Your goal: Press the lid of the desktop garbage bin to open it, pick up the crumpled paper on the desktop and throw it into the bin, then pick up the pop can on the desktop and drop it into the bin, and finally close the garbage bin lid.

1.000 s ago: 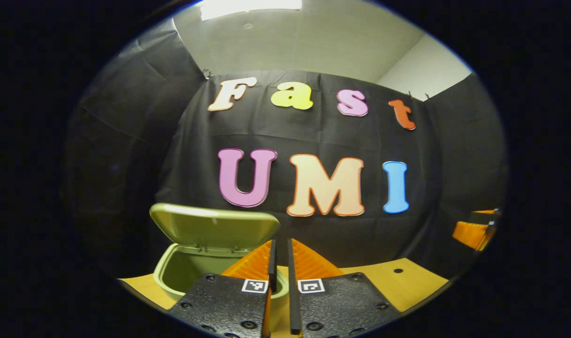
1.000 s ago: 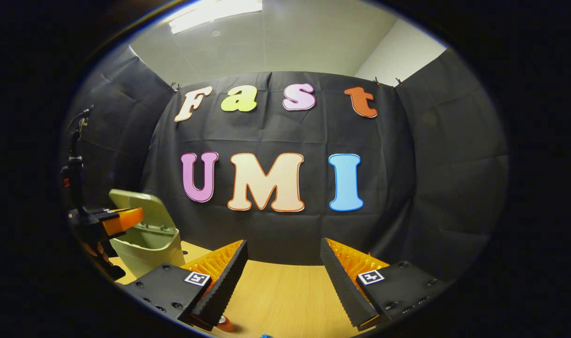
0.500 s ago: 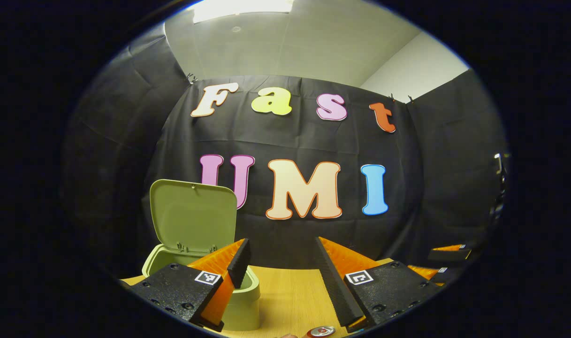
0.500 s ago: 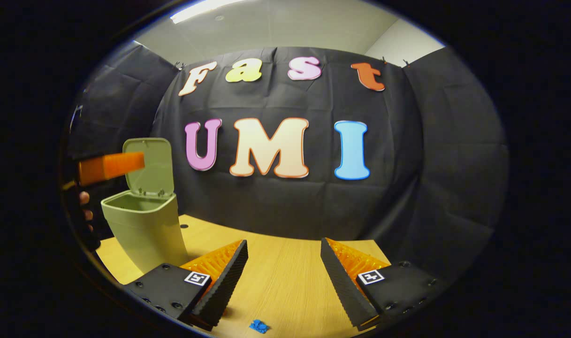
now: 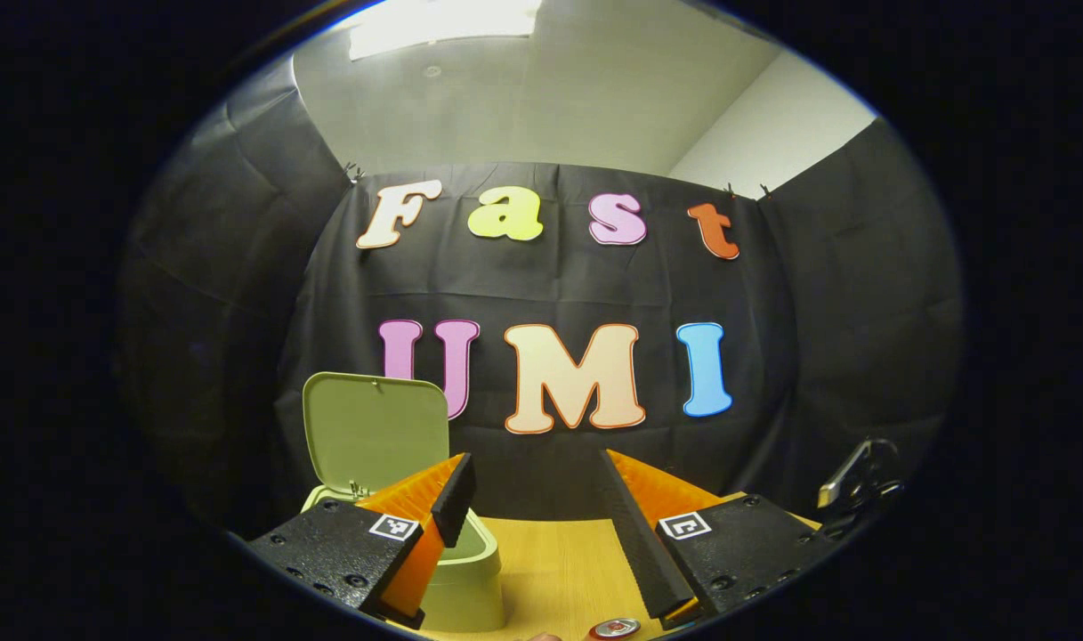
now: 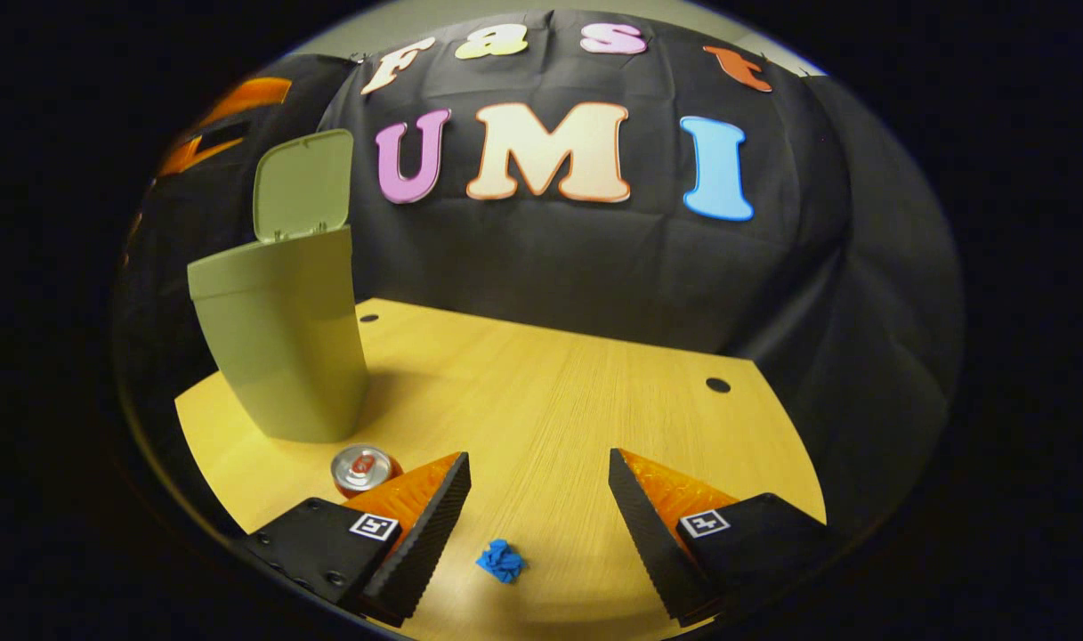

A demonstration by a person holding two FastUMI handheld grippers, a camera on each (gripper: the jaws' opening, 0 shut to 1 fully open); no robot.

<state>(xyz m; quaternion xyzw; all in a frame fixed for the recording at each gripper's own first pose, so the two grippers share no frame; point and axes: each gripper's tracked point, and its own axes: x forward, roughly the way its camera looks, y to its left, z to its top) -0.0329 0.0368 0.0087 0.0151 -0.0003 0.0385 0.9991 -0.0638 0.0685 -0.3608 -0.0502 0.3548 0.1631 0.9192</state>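
Right gripper (image 6: 539, 512): fingers spread wide with nothing between them, tilted down over the desktop so the paper sits in the gap, a sensible line-up for a grasp from above.
Crumpled paper (image 6: 501, 561): small blue wad on the desktop (image 6: 550, 409), nearest thing to the right gripper, at about 6 o'clock in the right gripper view; roughly round, so no clear long axis or heading.
Pop can (image 6: 362, 467): at about 8 o'clock, just beyond the right gripper's left finger, standing upright with its long axis vertical and its top facing up; near the bin's base but apart from it.
Left gripper (image 5: 537, 512): fingers parted and empty, held level and high, likely kept clear of the bin mouth.
Garbage bin (image 6: 278, 343): farther off at 9 to 10 o'clock, upright and tapering downward.
Lid (image 6: 301, 182): swung up on its rear hinge and standing nearly vertical, so the mouth is open; the paper appears to be the next step.
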